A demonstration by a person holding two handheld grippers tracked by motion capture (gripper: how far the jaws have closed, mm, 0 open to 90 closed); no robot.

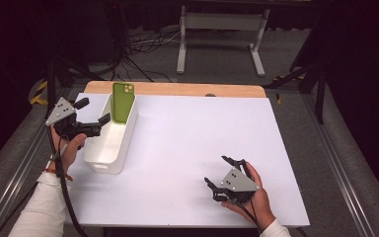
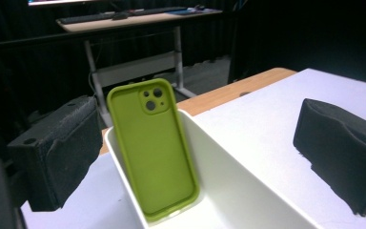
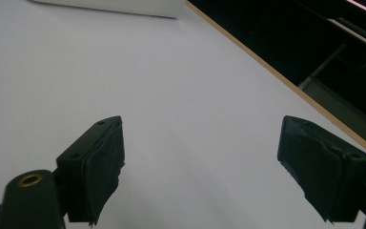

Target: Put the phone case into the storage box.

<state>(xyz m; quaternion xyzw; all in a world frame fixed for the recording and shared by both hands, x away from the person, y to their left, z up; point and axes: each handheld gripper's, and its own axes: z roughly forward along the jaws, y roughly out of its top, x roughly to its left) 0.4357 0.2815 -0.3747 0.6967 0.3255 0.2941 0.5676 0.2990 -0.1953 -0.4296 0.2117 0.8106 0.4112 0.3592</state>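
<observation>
The green phone case (image 2: 153, 150) stands upright, leaning against the far end of the white bin (image 1: 109, 143); the left gripper (image 1: 93, 112) hovers beside it, jaws spread and empty; the right gripper (image 1: 224, 176) rests released on the table (image 1: 187, 138)

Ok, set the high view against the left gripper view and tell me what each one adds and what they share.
High view adds: the whole white table, the right gripper resting open near its front edge, the person's two hands and white sleeves, and the full length of the white bin.
Left gripper view adds: a close look at the green phone case, with its camera cutout at the top, and a desk in the dark background.
Both share: the case leaning upright at the bin's far end, and the left gripper, jaws open, nothing between them.
</observation>
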